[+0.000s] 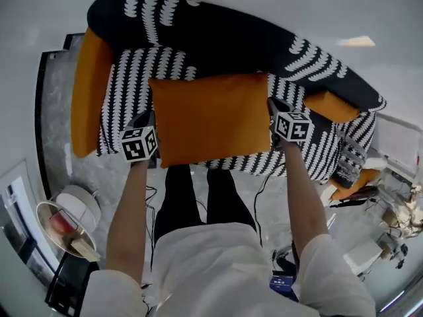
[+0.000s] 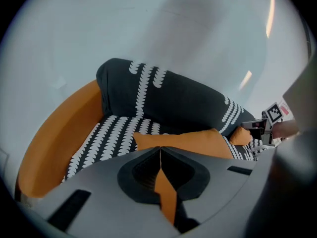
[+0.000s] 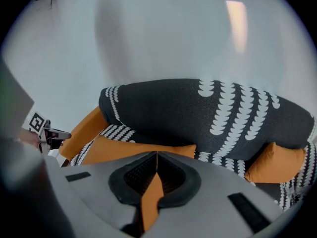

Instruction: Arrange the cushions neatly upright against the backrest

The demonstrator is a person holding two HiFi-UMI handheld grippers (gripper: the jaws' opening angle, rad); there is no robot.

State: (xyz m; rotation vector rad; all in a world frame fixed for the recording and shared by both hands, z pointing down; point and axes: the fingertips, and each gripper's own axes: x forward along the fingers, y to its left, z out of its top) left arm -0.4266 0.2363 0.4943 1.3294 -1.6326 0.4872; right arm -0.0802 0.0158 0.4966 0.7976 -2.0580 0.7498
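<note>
A large orange cushion (image 1: 211, 117) hangs flat over the seat (image 1: 129, 84) of a black sofa with white patterning. My left gripper (image 1: 149, 123) is shut on the cushion's left edge and my right gripper (image 1: 273, 109) is shut on its right edge. In the left gripper view orange fabric (image 2: 166, 192) is pinched in the jaws' seam (image 2: 160, 155), and the cushion (image 2: 183, 142) stretches toward the right gripper (image 2: 265, 125). The right gripper view shows the same pinch (image 3: 156, 165) on the cushion (image 3: 124, 150). The backrest (image 1: 218, 38) curves behind. A smaller orange cushion (image 1: 330, 104) lies at the sofa's right end.
An orange armrest (image 1: 89, 91) closes the sofa's left end. A round side table (image 1: 66, 226) with a white object stands on the floor at lower left. Furniture with orange padding (image 1: 357, 183) crowds the right side. Cables (image 1: 261, 197) lie beside the person's legs.
</note>
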